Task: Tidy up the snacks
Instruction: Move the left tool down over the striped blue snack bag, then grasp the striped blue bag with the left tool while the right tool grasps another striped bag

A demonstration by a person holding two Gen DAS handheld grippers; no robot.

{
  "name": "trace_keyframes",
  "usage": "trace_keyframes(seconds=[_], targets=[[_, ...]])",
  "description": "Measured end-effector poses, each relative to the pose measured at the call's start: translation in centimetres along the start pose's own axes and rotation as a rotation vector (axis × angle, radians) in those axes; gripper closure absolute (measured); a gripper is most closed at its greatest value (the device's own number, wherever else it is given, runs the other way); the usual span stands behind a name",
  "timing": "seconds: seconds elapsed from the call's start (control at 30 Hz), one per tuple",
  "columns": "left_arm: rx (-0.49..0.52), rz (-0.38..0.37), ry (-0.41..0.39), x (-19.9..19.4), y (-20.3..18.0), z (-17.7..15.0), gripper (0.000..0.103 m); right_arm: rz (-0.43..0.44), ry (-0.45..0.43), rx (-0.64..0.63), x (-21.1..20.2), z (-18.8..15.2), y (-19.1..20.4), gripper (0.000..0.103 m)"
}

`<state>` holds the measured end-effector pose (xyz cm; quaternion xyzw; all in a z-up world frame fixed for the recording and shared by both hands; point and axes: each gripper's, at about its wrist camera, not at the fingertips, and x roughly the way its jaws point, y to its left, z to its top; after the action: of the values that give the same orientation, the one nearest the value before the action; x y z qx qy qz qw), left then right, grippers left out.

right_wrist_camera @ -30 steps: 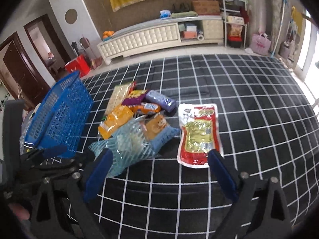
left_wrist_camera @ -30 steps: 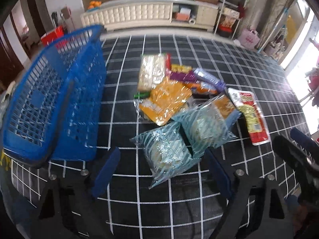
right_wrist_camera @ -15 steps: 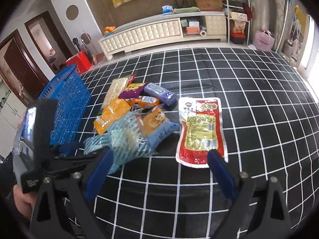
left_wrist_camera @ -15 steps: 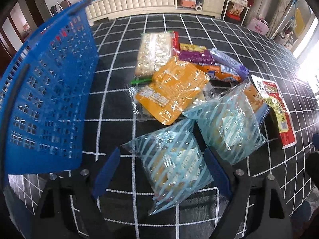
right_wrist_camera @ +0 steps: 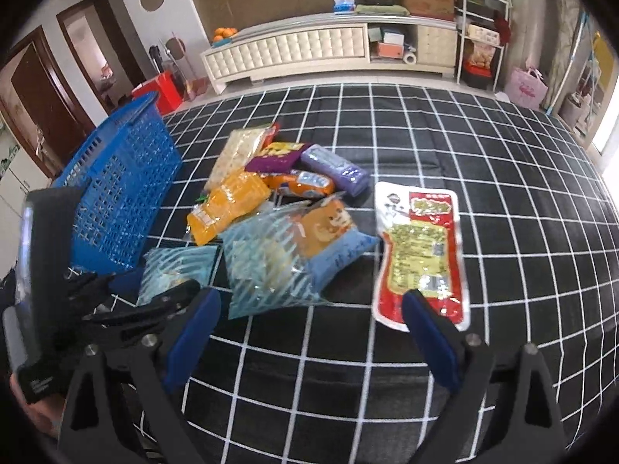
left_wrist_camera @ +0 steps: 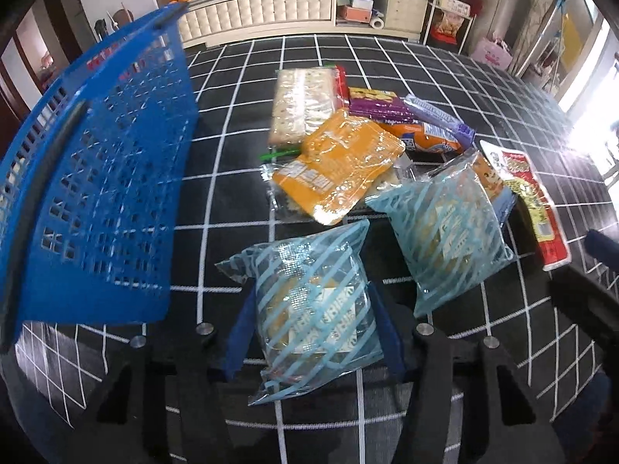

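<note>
My left gripper (left_wrist_camera: pixel 313 328) is shut on a clear bag with light-blue stripes (left_wrist_camera: pixel 309 301), its blue pads pressing both sides. A second striped bag (left_wrist_camera: pixel 445 232) lies just to the right, partly over an orange-and-blue packet (right_wrist_camera: pixel 329 228). Behind them lie an orange pouch (left_wrist_camera: pixel 336 170), a cracker pack (left_wrist_camera: pixel 301 108) and purple wrappers (left_wrist_camera: pixel 379 110). The blue basket (left_wrist_camera: pixel 96 193) stands close on the left. My right gripper (right_wrist_camera: pixel 309 324) is open over the cloth, its right finger beside a red pouch (right_wrist_camera: pixel 421 247).
A black cloth with a white grid (right_wrist_camera: pixel 464 135) covers the table. A white low cabinet (right_wrist_camera: pixel 309 50) runs along the far wall, with shelves (right_wrist_camera: pixel 479 50) to its right. A hand (right_wrist_camera: pixel 38 406) holds the left gripper at the left edge.
The left gripper moved in over the near striped bag and its fingers narrowed onto it. The right gripper dropped a little toward the red pouch and stayed open.
</note>
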<state>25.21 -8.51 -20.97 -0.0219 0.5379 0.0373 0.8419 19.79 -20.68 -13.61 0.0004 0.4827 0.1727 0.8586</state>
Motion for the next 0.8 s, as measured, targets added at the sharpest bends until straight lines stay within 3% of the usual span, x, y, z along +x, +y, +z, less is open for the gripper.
trace_keyframes(seconds=[0.2,0.47,0.6,0.8], targets=[[0.02,0.007,-0.055,-1.8,1.2,-0.2,0.049,-0.024,0.044,-0.047,2.2,1.0,2.0,0.008],[-0.024,-0.051,-0.03,-1.3,3.7,-0.5,0.049,-0.075,0.098,-0.092,4.7,1.6,3.2,0.01],[0.0,-0.056,-0.047,-1.5,3.5,-0.8,0.049,-0.111,0.14,-0.131,6.6,1.4,3.8,0.012],[0.067,-0.029,-0.08,-2.0,2.3,-1.0,0.05,-0.126,0.149,-0.175,8.0,1.0,4.7,0.03]])
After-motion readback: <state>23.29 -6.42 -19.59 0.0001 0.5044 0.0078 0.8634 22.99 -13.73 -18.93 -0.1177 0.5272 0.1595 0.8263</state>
